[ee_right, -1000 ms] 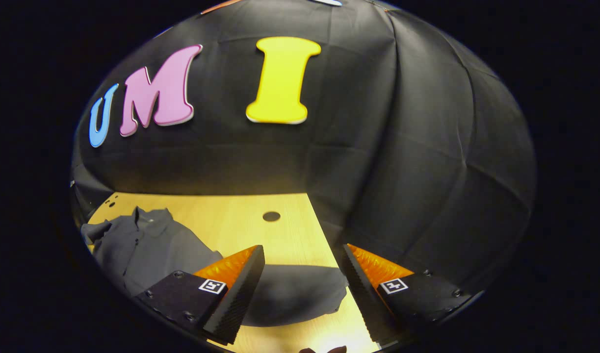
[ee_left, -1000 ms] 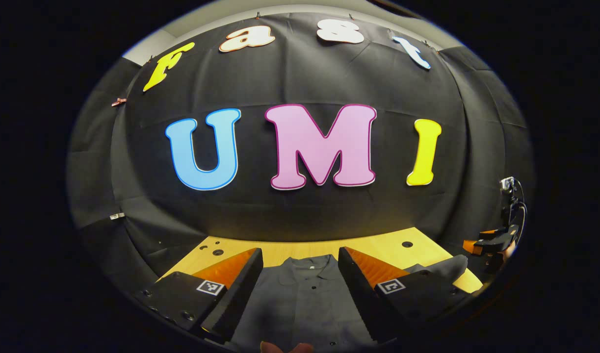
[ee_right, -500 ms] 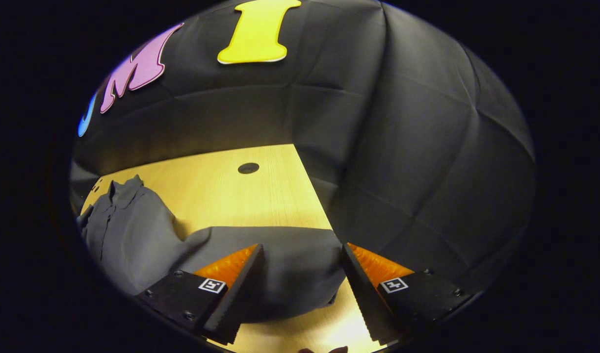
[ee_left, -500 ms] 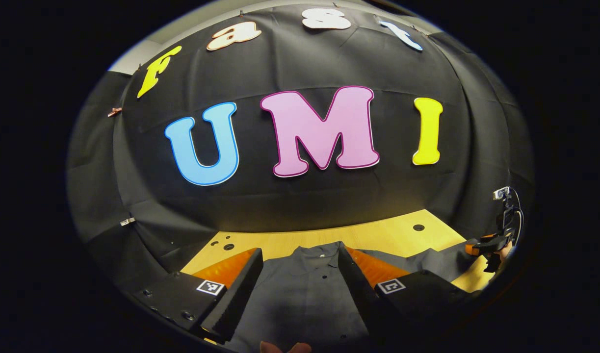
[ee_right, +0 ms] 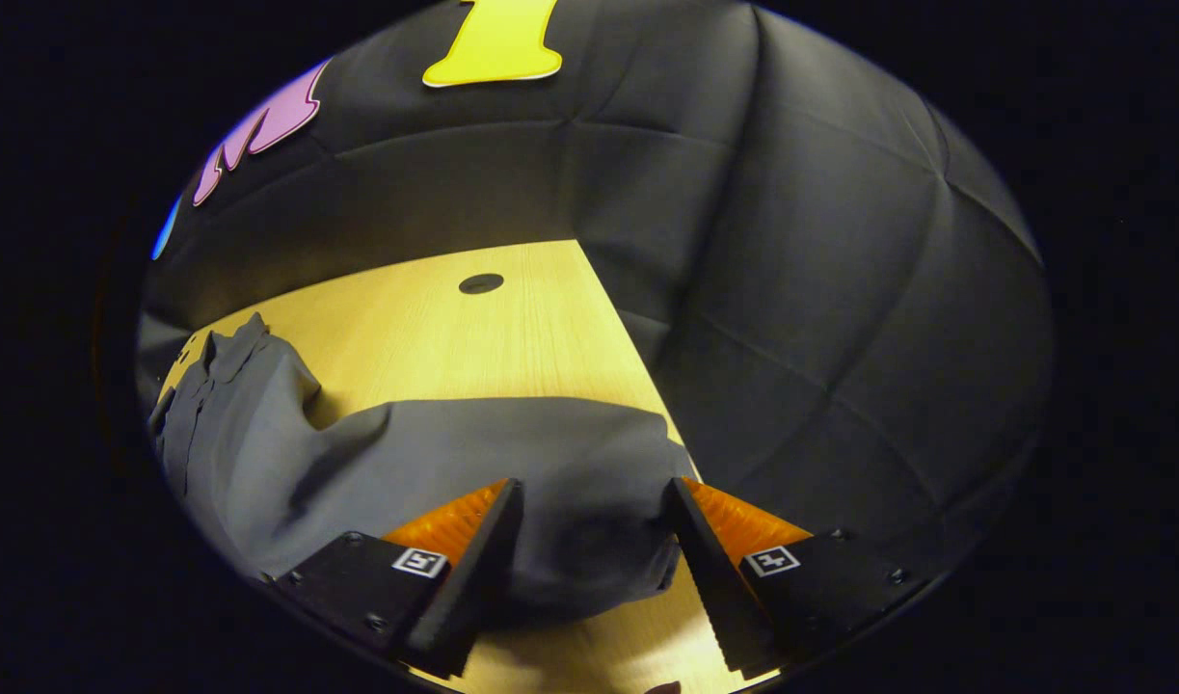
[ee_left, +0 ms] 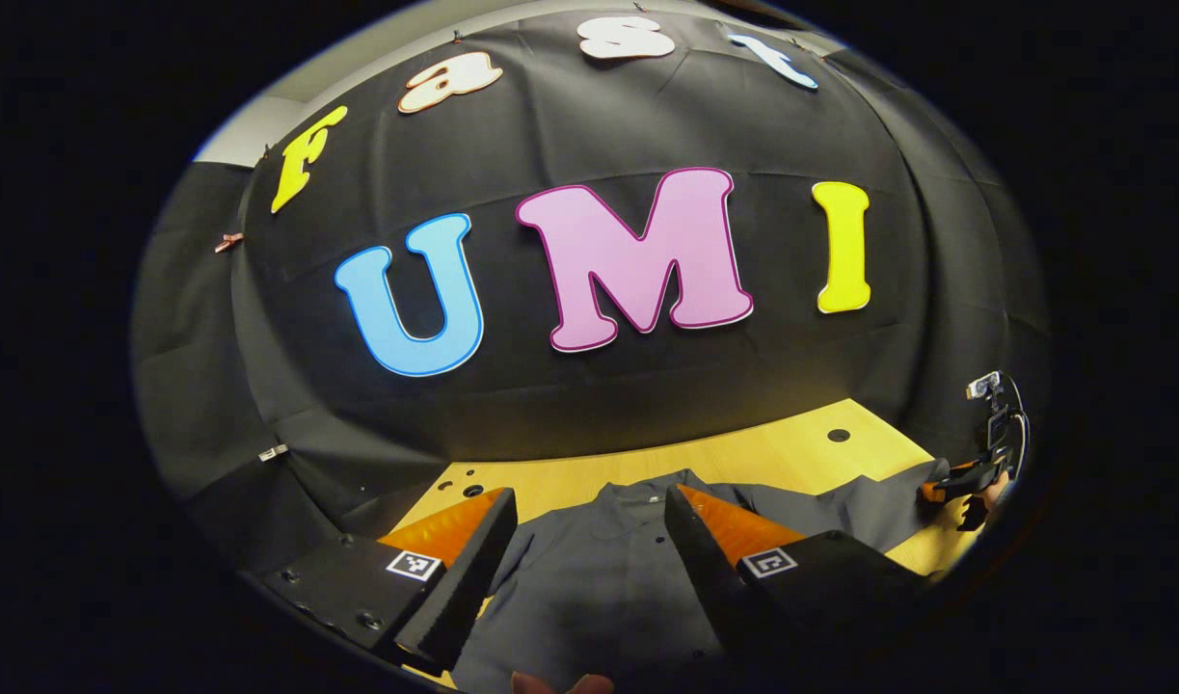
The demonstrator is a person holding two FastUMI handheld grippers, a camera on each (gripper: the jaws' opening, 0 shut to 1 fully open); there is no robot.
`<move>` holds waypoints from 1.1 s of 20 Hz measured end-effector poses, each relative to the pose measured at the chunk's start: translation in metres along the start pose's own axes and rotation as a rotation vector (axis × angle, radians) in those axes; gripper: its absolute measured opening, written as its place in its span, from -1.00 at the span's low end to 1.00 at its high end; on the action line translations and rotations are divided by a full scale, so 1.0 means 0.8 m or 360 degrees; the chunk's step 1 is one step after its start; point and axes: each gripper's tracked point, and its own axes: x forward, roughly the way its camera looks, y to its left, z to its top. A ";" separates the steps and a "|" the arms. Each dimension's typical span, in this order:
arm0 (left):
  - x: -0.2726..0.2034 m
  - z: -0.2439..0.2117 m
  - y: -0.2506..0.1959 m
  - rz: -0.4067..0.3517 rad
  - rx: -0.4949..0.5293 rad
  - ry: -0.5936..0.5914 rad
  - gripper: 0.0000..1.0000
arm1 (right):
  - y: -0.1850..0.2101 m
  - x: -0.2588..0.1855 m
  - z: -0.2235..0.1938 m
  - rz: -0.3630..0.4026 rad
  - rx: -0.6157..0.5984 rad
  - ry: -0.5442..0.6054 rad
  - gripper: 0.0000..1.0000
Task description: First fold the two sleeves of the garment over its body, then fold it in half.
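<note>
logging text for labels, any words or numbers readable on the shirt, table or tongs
collar tag on the shirt: too small to read
square markers on the left tongs and right tongs: coded patterns, no words
table: none

A black cloth wall (ee_left: 589, 405) closes the booth at the back, hanging in soft folds and creases, and a second cloth panel (ee_right: 840, 318) meets it at the right-hand corner. Above the cloth, at the upper left of the left gripper view, a strip of pale wall (ee_left: 261, 135) shows. The table (ee_right: 473, 337) is light yellow wood with a fine grain, brightly lit from above. A small round dark hole (ee_right: 481, 283) sits in its top near the back edge.
</note>
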 end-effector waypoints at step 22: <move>-0.079 -0.061 0.212 -0.0083 -0.0178 -0.0159 0.94 | 0.117 -0.284 0.170 -0.0120 -0.0063 -0.0565 -0.83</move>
